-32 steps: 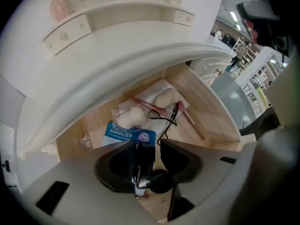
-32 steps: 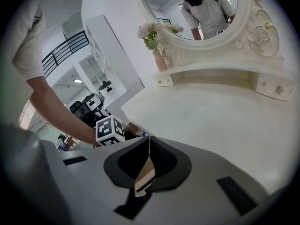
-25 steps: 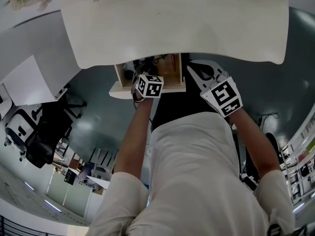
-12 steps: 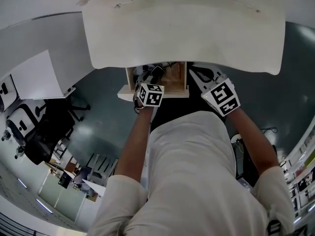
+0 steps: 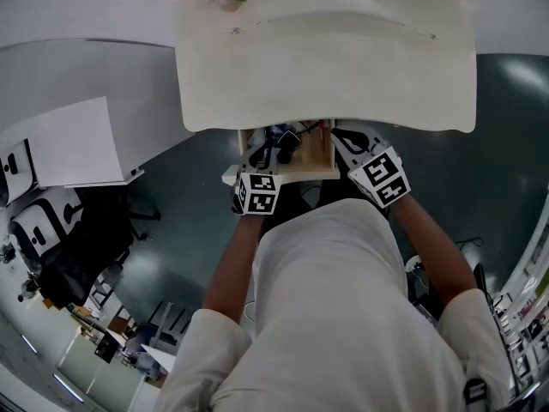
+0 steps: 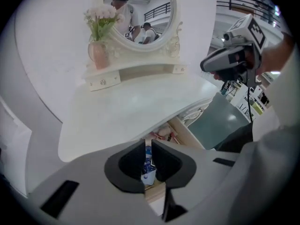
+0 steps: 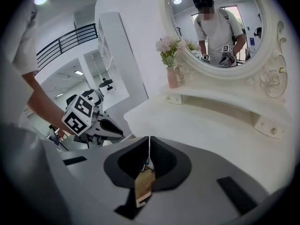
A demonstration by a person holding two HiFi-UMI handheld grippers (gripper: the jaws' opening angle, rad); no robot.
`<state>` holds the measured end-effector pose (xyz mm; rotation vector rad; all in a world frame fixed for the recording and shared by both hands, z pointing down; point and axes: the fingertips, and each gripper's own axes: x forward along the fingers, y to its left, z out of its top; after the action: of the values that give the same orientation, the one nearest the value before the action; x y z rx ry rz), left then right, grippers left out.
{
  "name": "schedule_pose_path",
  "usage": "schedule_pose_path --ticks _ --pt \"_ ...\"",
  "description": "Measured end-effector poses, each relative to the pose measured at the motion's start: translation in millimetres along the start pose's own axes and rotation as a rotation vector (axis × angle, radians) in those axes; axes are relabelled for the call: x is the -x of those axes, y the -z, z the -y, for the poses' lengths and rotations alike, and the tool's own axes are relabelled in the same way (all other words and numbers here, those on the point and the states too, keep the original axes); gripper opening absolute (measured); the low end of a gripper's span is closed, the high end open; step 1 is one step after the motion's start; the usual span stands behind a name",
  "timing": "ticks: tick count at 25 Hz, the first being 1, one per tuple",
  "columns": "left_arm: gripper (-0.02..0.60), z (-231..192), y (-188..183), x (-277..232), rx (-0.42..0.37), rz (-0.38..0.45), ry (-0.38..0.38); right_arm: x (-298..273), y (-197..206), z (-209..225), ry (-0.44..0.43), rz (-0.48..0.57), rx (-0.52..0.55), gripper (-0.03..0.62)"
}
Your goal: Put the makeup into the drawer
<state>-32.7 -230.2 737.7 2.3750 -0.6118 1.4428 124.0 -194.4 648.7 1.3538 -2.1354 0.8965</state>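
One wooden drawer, curved white tabletop — smooth

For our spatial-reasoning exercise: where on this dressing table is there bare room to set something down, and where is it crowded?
Free: the tabletop, from its front edge back to the low shelf bearing vase and mirror. Crowded: the open drawer beneath, cluttered with makeup.

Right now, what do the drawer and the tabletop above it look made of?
Drawer: bare-looking light wood, possibly plywood; tan, matte walls. Tabletop: white painted or lacquered board, smooth with soft sheen; its core is not visible.
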Motion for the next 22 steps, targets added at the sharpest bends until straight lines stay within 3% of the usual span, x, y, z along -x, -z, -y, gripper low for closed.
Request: schedule_pose_path --ticks 7,14,22 --pt "0.023 -16 6 48 -0.027 0.146 0.037 2 -10 -55 0.082 0.018 0.025 0.031" --pt "0.017 -37 22 87 -0.006 0.257 0.078 5 -6 -99 0.175 0.029 0.032 0.031" --pt "0.017 -36 26 139 -0.033 0.387 0.173 41 -6 -135 0.313 0.084 0.015 0.031"
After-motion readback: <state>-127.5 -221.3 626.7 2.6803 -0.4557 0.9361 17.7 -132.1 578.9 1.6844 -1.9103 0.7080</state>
